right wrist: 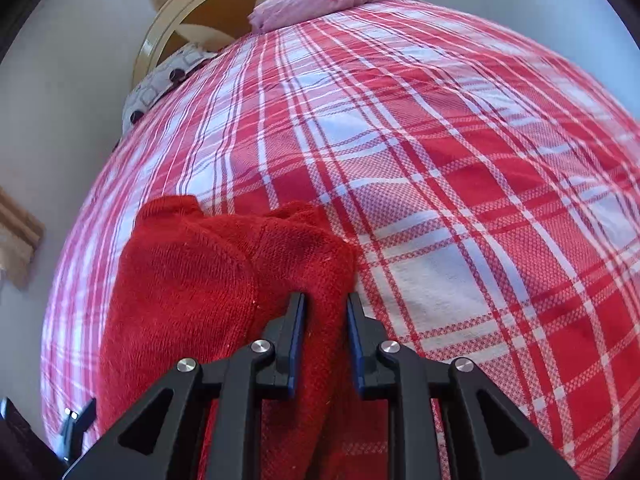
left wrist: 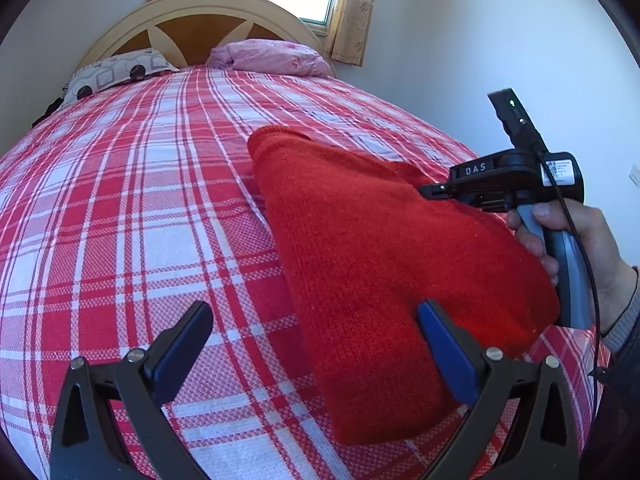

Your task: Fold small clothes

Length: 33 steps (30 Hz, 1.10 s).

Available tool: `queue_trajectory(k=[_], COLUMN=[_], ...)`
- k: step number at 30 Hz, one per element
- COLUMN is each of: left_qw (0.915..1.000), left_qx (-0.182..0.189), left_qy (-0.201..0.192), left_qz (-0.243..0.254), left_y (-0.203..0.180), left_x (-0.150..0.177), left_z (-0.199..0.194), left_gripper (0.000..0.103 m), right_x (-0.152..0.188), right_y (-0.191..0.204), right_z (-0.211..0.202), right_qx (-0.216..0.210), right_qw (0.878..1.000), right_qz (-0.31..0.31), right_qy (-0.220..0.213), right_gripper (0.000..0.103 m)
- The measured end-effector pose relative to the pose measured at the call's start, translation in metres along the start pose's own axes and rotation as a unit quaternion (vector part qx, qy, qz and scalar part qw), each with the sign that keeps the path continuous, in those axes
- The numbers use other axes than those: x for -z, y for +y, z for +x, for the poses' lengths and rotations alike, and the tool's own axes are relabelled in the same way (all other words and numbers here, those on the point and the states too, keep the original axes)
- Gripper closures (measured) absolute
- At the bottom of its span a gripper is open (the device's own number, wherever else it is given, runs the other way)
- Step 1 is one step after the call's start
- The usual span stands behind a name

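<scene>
A small red knitted garment [left wrist: 380,264] lies on the plaid bed, folded into a long thick shape. My left gripper [left wrist: 316,320] is open and empty above the bed, its right finger [left wrist: 444,352] over the garment's near part. My right gripper [right wrist: 326,312] is closed on a thick fold of the red garment [right wrist: 192,288] at its far right side; it shows in the left wrist view [left wrist: 436,191] held in a hand, fingers at the garment's edge. Part of the garment is hidden under my right gripper.
The bed has a red and white plaid cover [left wrist: 140,200]. A patterned grey pillow [left wrist: 116,72] and a pink pillow [left wrist: 272,56] lie by the headboard [left wrist: 200,24]. A wall and curtained window stand behind.
</scene>
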<state>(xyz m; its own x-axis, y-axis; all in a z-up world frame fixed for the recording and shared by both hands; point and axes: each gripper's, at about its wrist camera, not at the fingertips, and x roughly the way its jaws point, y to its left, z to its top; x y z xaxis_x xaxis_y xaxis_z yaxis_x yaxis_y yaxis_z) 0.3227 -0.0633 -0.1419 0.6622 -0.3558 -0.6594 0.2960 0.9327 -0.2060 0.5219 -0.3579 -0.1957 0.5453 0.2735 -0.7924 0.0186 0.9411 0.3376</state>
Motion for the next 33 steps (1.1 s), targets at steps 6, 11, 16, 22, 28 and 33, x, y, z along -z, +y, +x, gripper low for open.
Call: queue_trajectory(k=[6,11,16,22,28,33], left_qw=[1.0000,1.0000,1.0000,1.0000,0.9999,0.9992], left_qx=[-0.001,-0.003,-0.004,-0.003,-0.013,0.012], left_qy=[-0.004,-0.004,-0.002,0.001,-0.008,-0.018], left_qz=[-0.005,-0.003,-0.002,-0.001,-0.004,-0.034], left_y=[0.002,0.001,0.001,0.001,0.000,0.005], left_x=[0.000,0.001,0.001,0.001,0.002,-0.006], left_z=[-0.002,-0.003,-0.003,-0.002,-0.007,-0.029], left_gripper=[0.000,0.000,0.000,0.000,0.000,0.000], right_x=[0.016,0.071,0.105,0.102,0.104,0.099], right_y=[0.010,0.058,0.069,0.060,0.052,0.031], right_z=[-0.046,-0.103,-0.073,-0.063,-0.081,-0.104], right_qx=[0.029,-0.039,-0.011,-0.016,-0.062,-0.092], right_qw=[0.997,0.981,0.978,0.980,0.979,0.981], right_qz=[-0.023,-0.150,-0.203,-0.191,-0.177,-0.141], right_qy=[-0.066,-0.118,-0.057,-0.052,-0.079,-0.102], right_gripper=[0.078,0.077,0.075,0.068,0.059,0.033])
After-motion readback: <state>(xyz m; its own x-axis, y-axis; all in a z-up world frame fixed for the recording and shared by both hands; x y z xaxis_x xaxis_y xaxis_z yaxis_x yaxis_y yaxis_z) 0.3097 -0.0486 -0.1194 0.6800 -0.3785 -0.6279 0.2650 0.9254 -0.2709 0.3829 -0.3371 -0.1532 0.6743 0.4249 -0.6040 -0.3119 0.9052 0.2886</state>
